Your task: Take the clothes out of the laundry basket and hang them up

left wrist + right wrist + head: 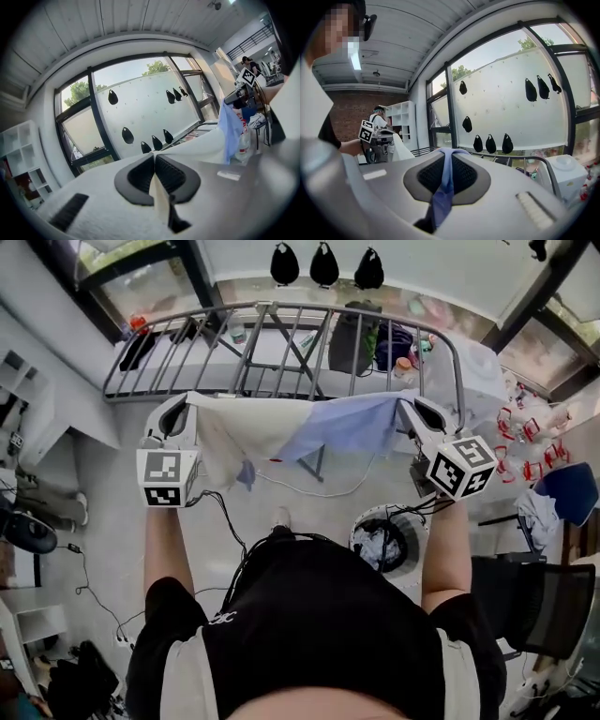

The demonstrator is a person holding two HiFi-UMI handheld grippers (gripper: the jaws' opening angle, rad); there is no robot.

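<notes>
The drying rack [300, 306], a grey metal frame with many thin bars, stands just ahead of both tools and a little lower than their tips in the head view. Beyond it, straight in front of the tools, is a big window [140, 108] with several small black drop-shaped things [490, 143] on its glass. The garment [262, 427] hangs spread between the two tools like a line. It is cream on the side of the left tool and light blue on the side of the right tool, and its middle part sags below them over the floor. The laundry basket [367, 519], white and round with more clothes inside, stands on the floor below the right tool and closer to the person than its tip. The left tool [183, 401] is at the left end of the garment. In the left gripper view its jaws [154, 171] are pressed together on a cream edge of the cloth [201, 147], which runs away to the right toward the other tool. The right tool [408, 407] holds the other end. In the right gripper view its jaws [446, 171] are closed narrow on a light blue strip of the same garment [443, 187].
</notes>
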